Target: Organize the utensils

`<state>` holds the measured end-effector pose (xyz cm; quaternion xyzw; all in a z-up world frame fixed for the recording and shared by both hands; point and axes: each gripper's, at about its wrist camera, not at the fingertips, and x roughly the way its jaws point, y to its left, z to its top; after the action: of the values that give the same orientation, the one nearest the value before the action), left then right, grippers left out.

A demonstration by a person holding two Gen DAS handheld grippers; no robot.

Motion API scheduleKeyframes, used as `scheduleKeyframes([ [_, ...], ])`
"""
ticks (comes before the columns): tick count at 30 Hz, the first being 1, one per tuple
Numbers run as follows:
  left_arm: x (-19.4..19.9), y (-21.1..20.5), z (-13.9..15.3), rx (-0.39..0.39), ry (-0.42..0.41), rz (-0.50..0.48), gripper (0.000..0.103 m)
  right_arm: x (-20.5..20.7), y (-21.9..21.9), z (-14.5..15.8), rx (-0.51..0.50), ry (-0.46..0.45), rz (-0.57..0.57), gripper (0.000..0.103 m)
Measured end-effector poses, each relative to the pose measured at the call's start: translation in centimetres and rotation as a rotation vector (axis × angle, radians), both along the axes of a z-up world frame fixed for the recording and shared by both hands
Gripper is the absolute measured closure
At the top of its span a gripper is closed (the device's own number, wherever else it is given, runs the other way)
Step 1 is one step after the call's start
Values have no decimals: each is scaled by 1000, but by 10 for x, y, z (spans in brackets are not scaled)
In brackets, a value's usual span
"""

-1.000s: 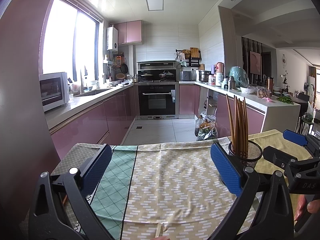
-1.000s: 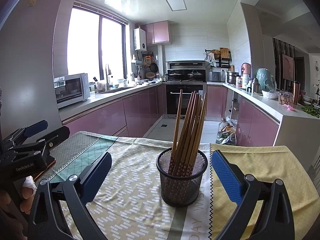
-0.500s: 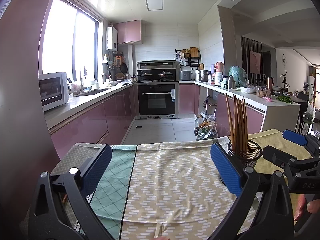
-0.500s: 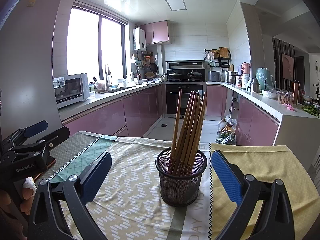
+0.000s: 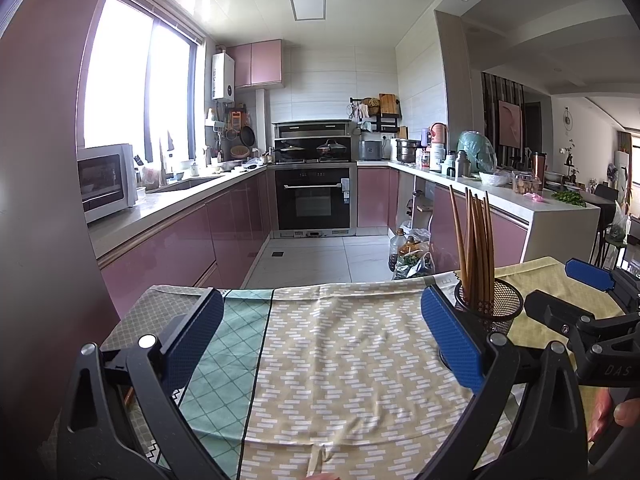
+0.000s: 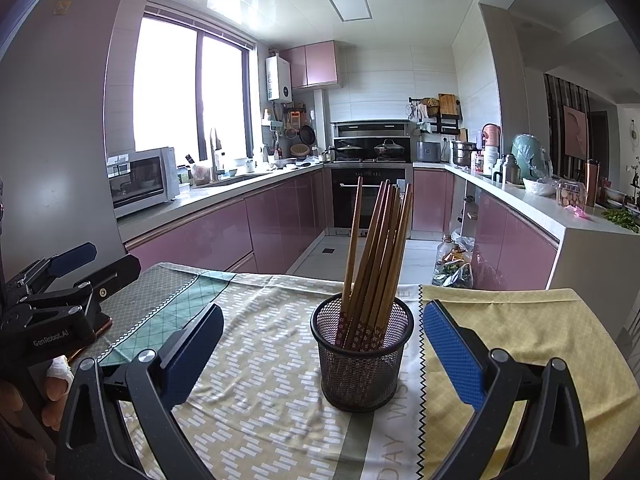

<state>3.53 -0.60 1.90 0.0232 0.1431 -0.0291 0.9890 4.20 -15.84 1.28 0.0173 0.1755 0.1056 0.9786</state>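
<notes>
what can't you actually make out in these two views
- Mesh holder, left wrist view: its near side is hidden behind the left gripper's right finger.
- Chopsticks, right wrist view: lower tips hidden in the mesh; exact count unclear.
- Printed cloth lettering, right wrist view: cut off by the bottom edge.
- Right gripper: open, empty.

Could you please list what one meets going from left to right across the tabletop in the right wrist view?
The other black handheld gripper → this gripper's dark blue left finger pad → black wire mesh cup holding brown wooden chopsticks → bright blue right finger pad → yellow checked cloth.
</notes>
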Motion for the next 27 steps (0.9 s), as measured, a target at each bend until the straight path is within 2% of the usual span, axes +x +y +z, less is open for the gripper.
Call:
scheduleKeyframes([
  [27,-1,0,-2,1,4,-2,6,-2,1,-2,6,2,-3,6],
])
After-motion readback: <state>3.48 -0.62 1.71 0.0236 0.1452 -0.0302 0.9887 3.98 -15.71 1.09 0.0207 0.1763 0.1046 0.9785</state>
